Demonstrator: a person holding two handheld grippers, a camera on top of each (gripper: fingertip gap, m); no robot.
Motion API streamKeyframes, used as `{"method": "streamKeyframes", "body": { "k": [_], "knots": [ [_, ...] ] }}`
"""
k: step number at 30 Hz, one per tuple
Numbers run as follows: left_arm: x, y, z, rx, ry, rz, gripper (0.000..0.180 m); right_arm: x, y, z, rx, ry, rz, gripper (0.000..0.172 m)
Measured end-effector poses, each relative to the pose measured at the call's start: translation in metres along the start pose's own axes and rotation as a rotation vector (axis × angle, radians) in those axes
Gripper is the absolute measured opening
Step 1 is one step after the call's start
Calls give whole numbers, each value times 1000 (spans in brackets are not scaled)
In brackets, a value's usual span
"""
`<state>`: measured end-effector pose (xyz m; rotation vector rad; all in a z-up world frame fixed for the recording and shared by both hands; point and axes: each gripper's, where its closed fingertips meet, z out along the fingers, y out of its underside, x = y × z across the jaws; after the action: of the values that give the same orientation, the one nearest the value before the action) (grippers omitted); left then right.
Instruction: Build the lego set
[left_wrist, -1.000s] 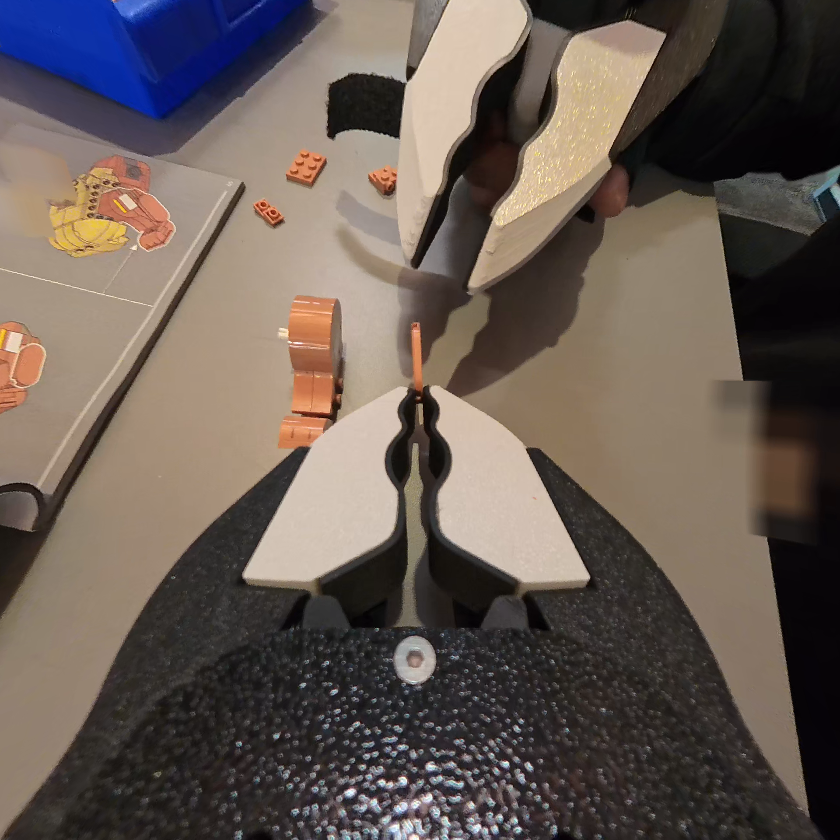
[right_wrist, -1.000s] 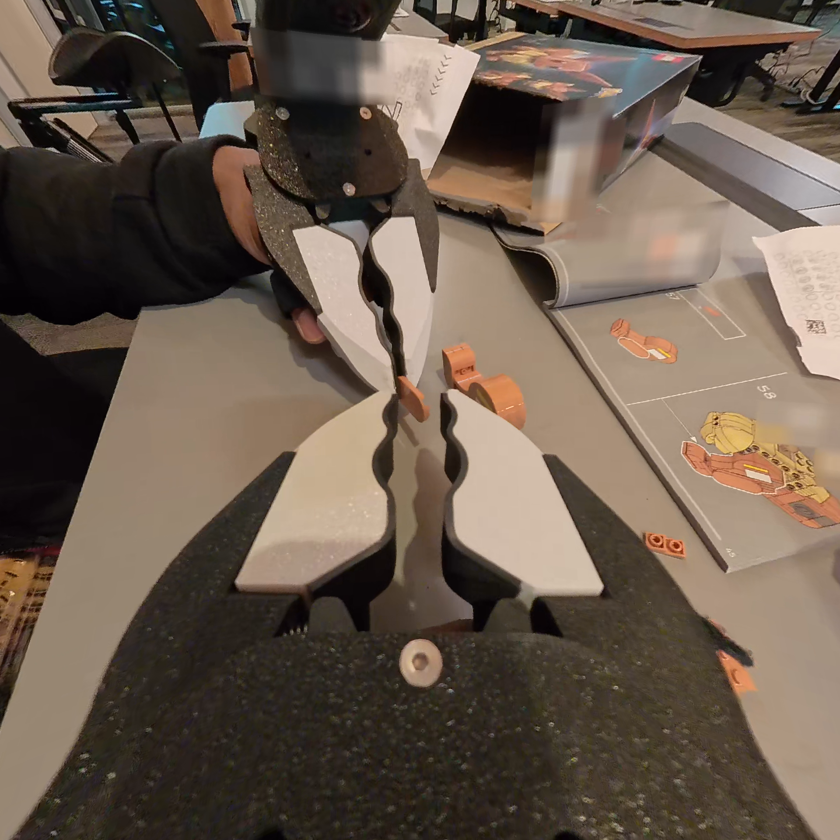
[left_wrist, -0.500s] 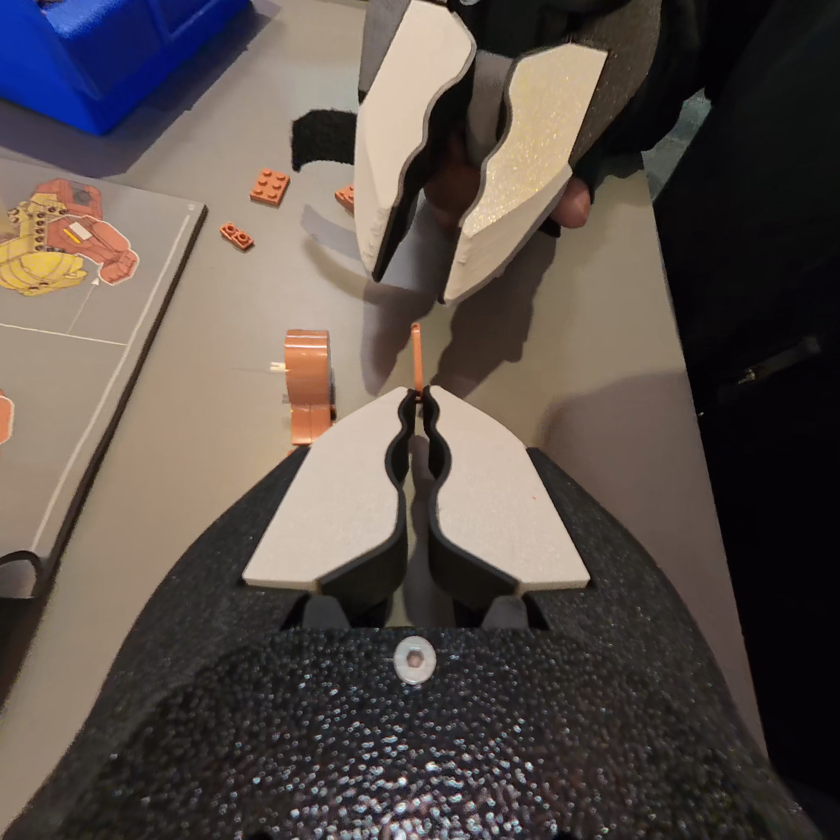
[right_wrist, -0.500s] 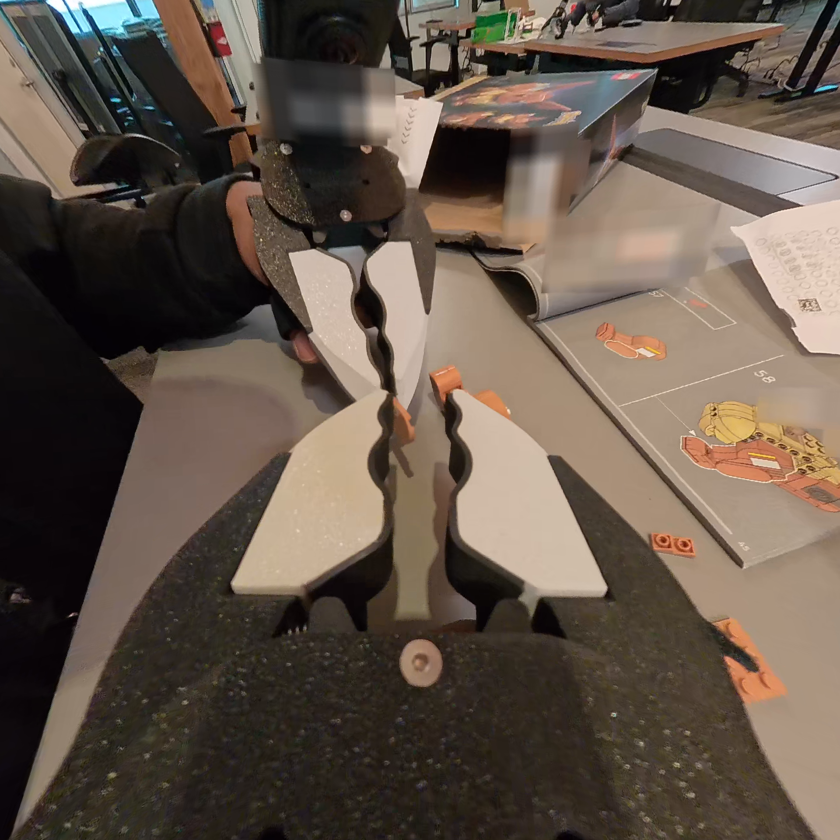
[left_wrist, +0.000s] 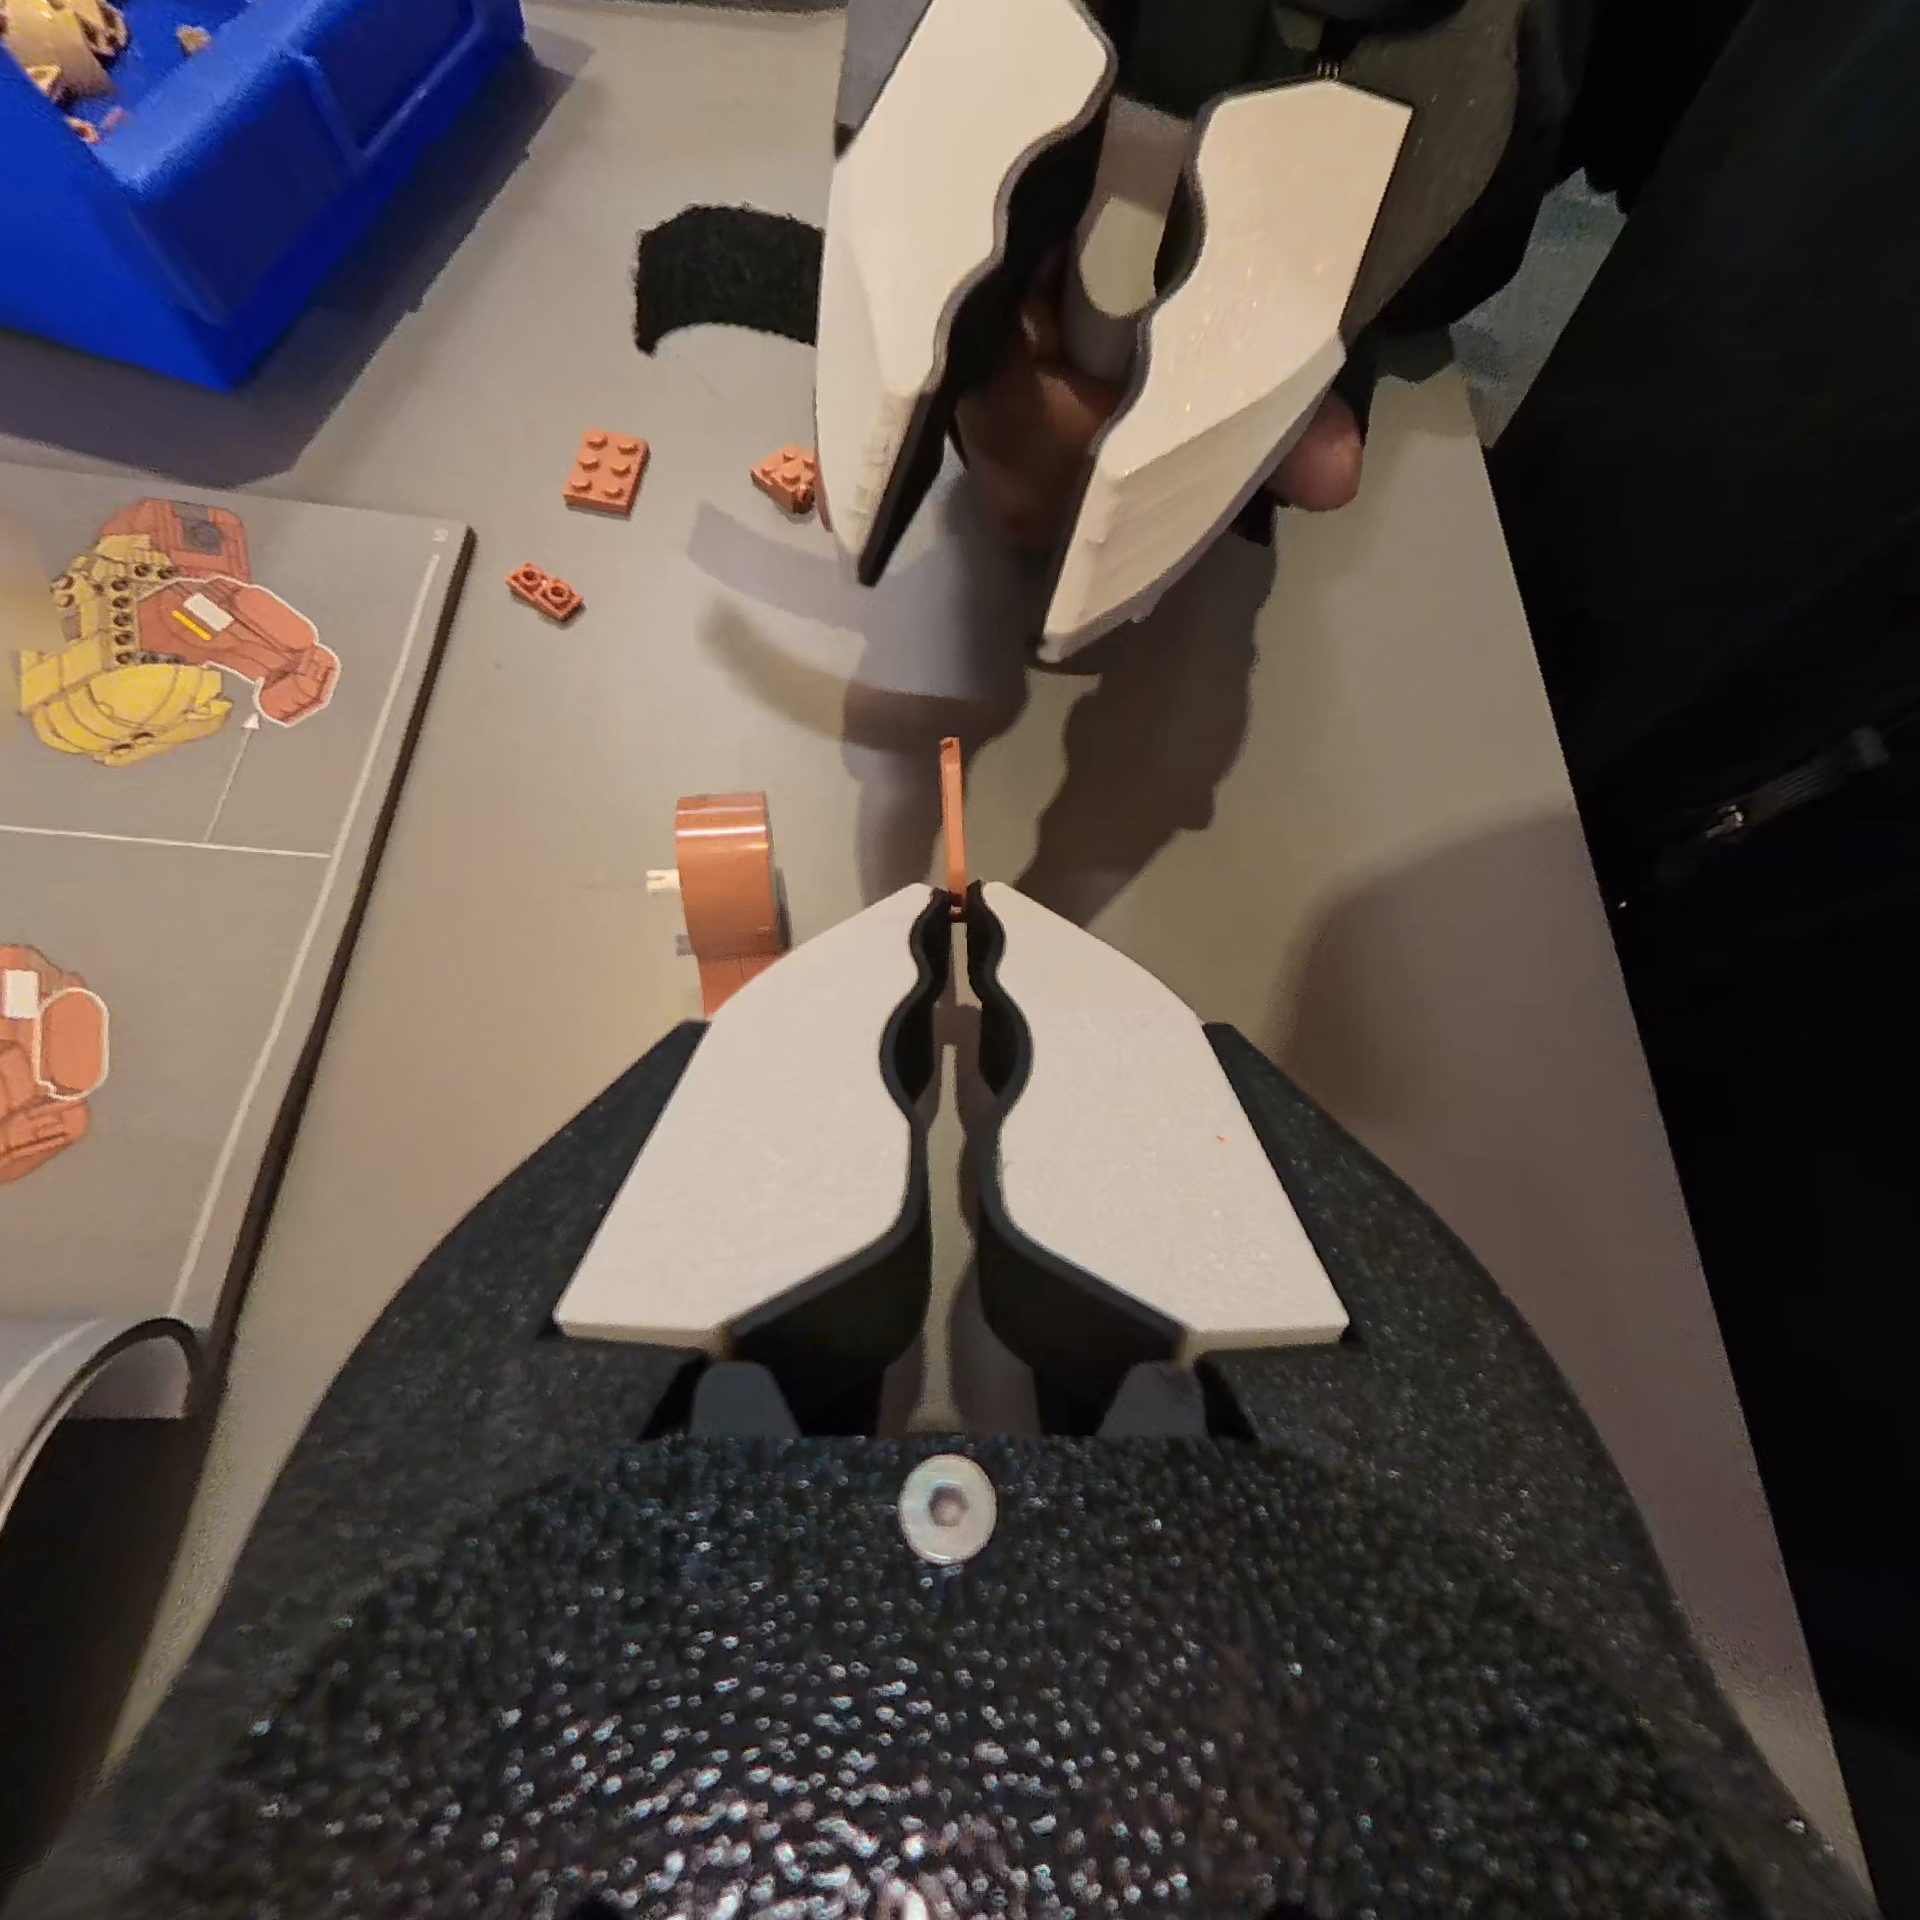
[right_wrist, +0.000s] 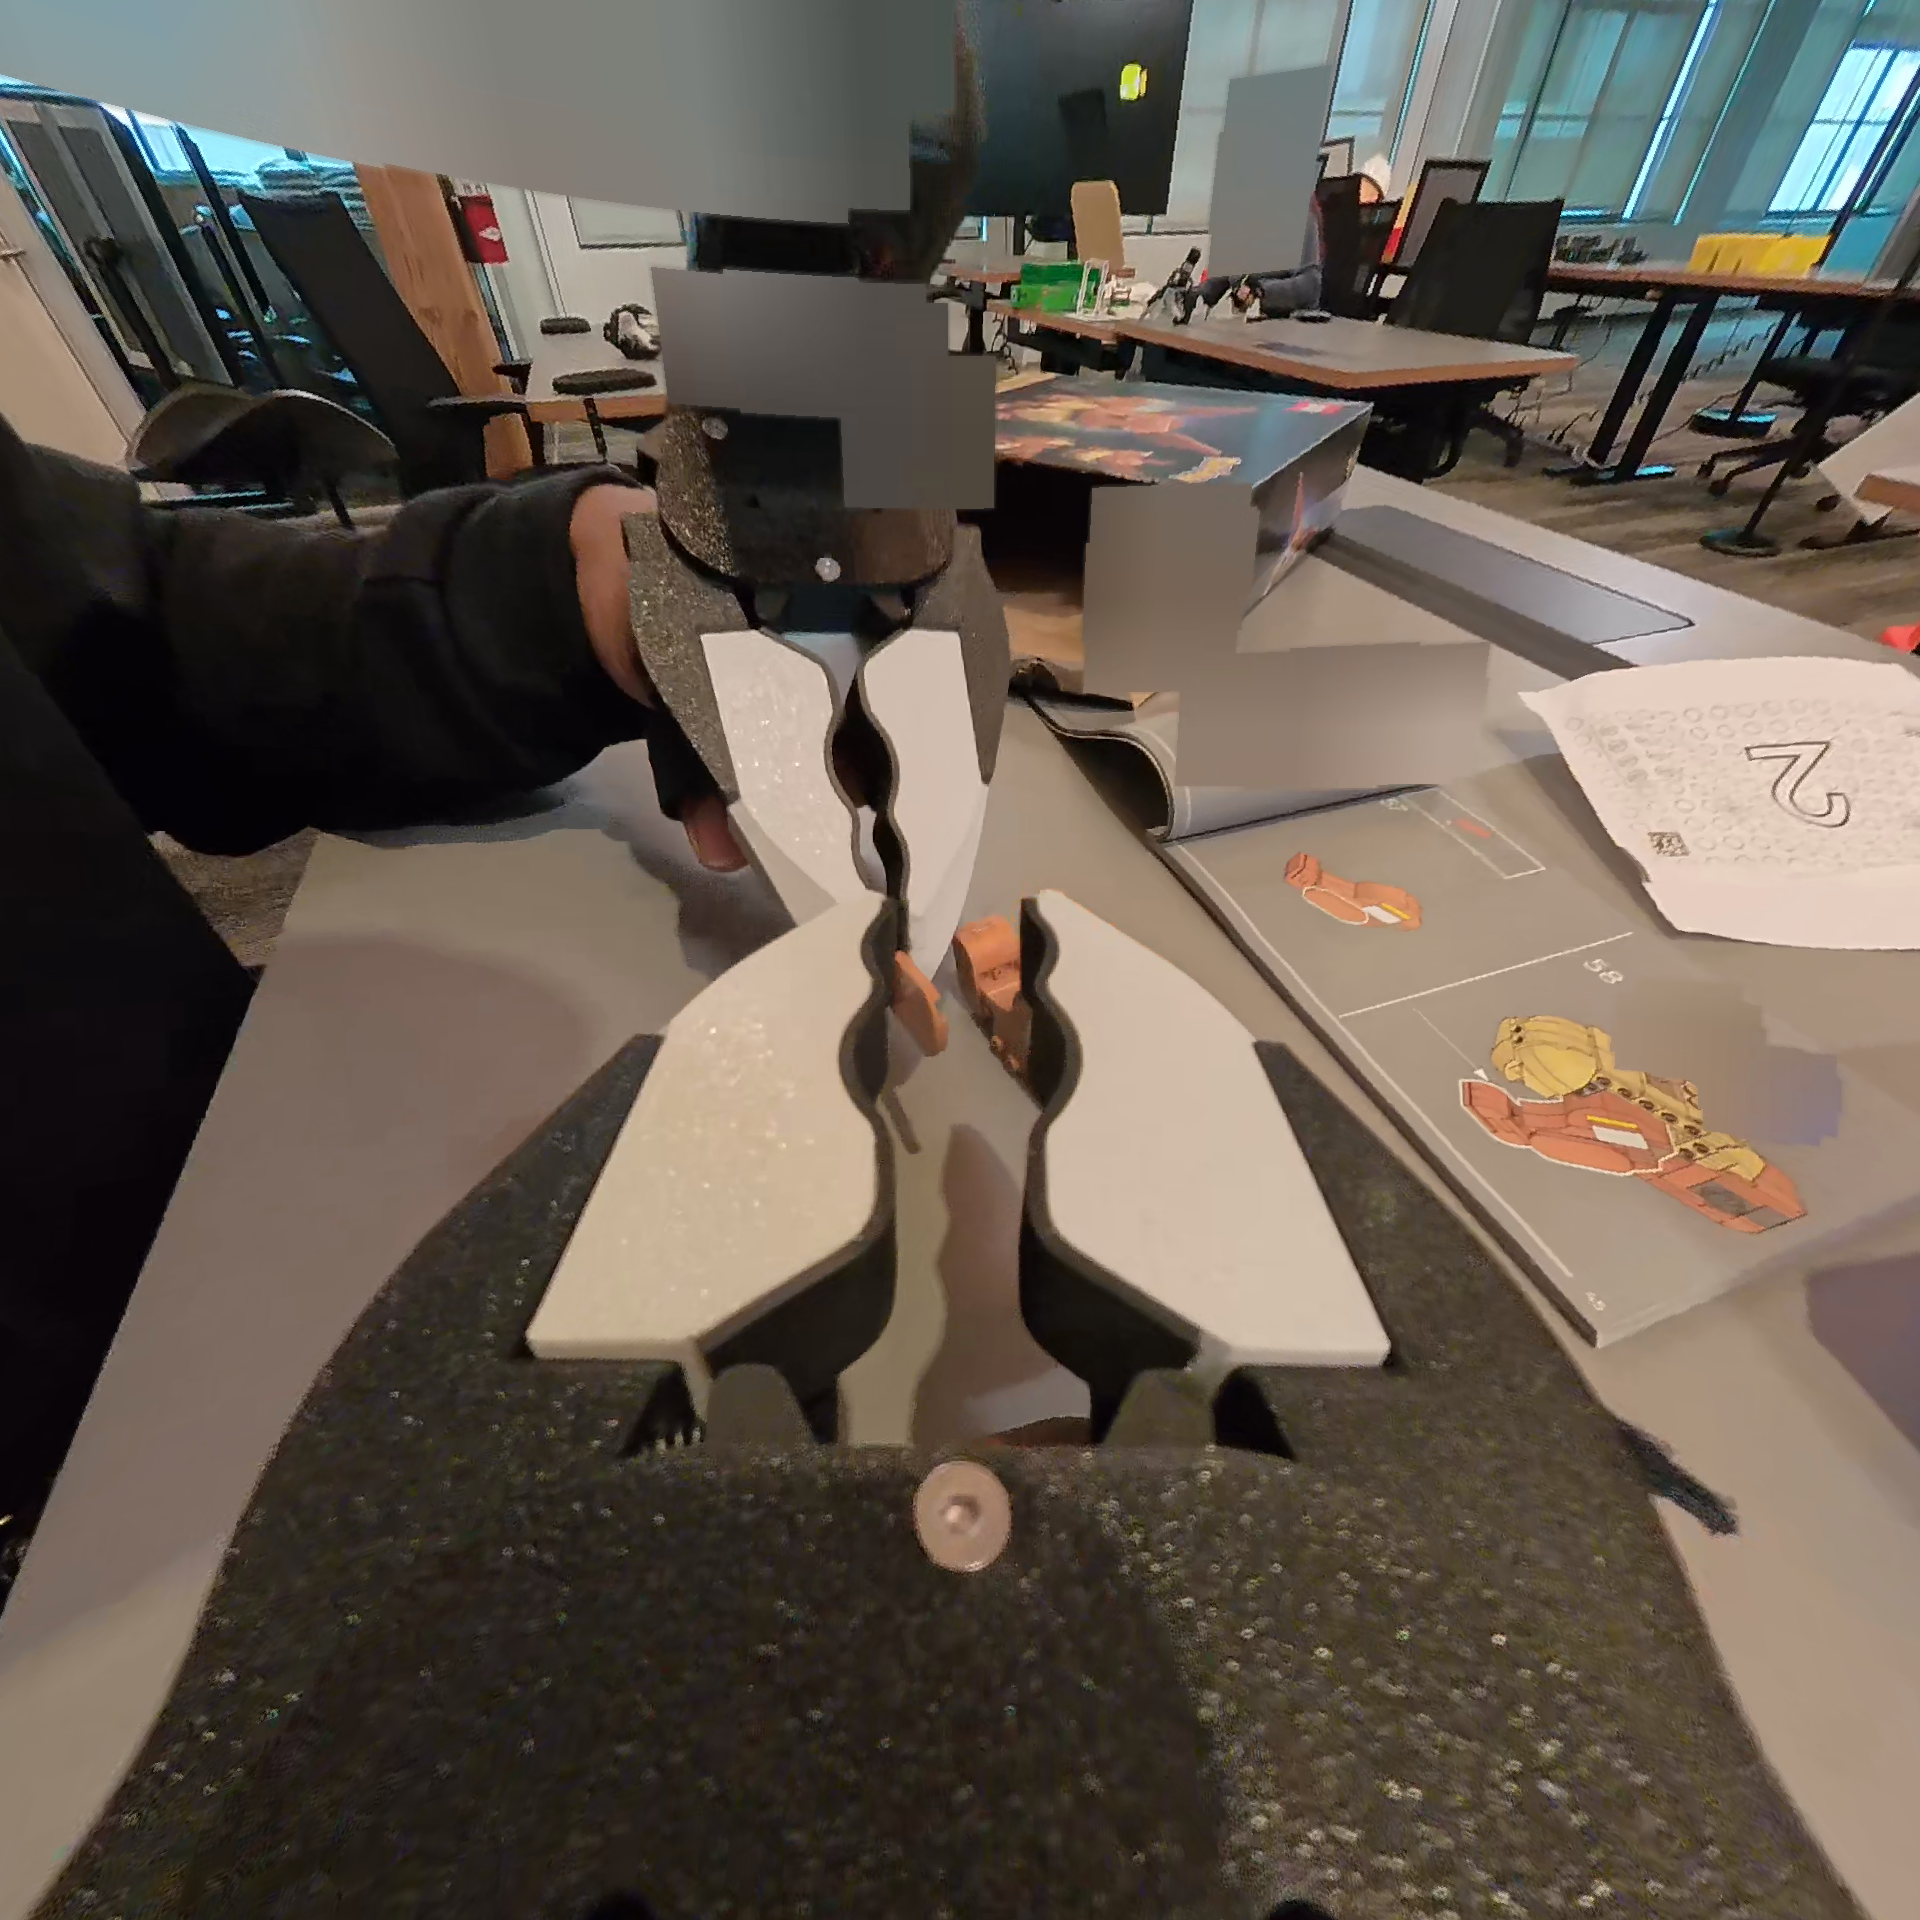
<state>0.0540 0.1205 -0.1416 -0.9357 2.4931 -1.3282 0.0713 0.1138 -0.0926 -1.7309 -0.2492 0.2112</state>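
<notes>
- tools: left tool (left_wrist: 957, 896) is clenched on a thin orange plate (left_wrist: 951, 810), gripped by its lower edge at the very fingertips. the plate stands on edge and projects forward above the bench (left_wrist: 1299, 935).
- right tool (right_wrist: 961, 914) is released, its fingers apart and pressing on nothing.
- change: a second ago the plate stood just ahead of the right tool's fingertips. now it lies between them, close to the left finger and clear of the right one; contact with the left finger cannot be confirmed.
- left tool's hold on the plate is unchanged.
- brown curved assembly (left_wrist: 727, 883) rests on the bench just beside the left tool.
- further out: three loose brown plates (left_wrist: 608, 470), an open instruction booklet (left_wrist: 208, 935), a blue bin (left_wrist: 208, 156).
</notes>
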Motion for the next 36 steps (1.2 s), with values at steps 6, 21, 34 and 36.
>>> {"method": "streamKeyframes", "body": {
  "k": [6, 21, 34, 36],
  "knots": [
    [-3, -1, -6, 52, -4, -41, 2, -7, 2, 3, -22, 3, -62, 22],
    [-7, 7, 1, -39, -96, 41, 2, -5, 35, 13, -265, -27, 135, 12],
    [-15, 18, 1, -153, -208, 154, 3, 0, 59, 22, -466, 27, 62, 7],
    [-15, 19, 2, -155, -222, 175, 3, 3, 61, 22, -480, 44, 41, 7]
  ]
}}
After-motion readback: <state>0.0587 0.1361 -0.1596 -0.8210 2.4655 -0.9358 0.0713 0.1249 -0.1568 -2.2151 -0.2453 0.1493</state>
